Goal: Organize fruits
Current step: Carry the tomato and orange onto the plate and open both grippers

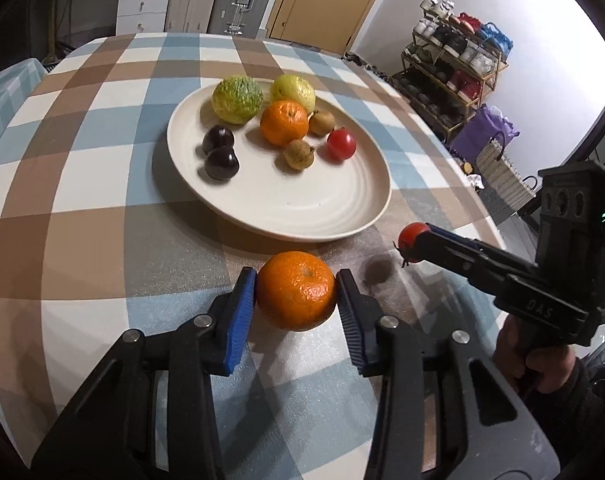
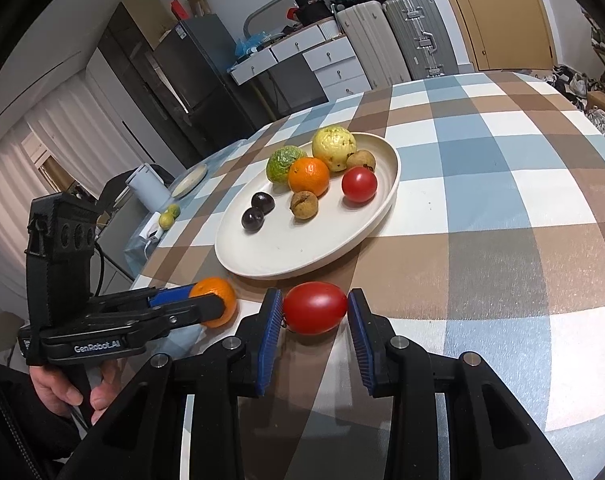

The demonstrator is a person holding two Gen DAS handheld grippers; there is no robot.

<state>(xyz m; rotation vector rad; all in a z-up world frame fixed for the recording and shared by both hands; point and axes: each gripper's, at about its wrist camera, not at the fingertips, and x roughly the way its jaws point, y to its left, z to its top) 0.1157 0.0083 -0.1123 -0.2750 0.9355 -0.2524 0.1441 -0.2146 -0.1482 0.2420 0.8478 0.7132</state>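
On the checked tablecloth an orange (image 1: 296,296) sits between the blue pads of my left gripper (image 1: 295,278), which press on both its sides. The right wrist view shows the same orange (image 2: 212,288) in the left gripper (image 2: 218,304). My right gripper (image 2: 314,304) is shut on a red tomato (image 2: 314,308). The tomato (image 1: 412,240) hangs a little above the cloth over its own shadow. Beyond both stands a cream plate (image 1: 302,200) with another orange (image 1: 283,123), a tomato (image 1: 341,145), two dark plums (image 1: 221,164), two small brown fruits (image 1: 299,154), a green fruit (image 1: 237,99) and a yellow one (image 1: 292,90).
The table's right edge runs close to a shoe rack (image 1: 450,76) and a purple bag (image 1: 482,136). Off the table's left side stand a white kettle (image 2: 146,188), a small plate (image 2: 190,180) and two limes (image 2: 168,216). Suitcases and drawers line the far wall.
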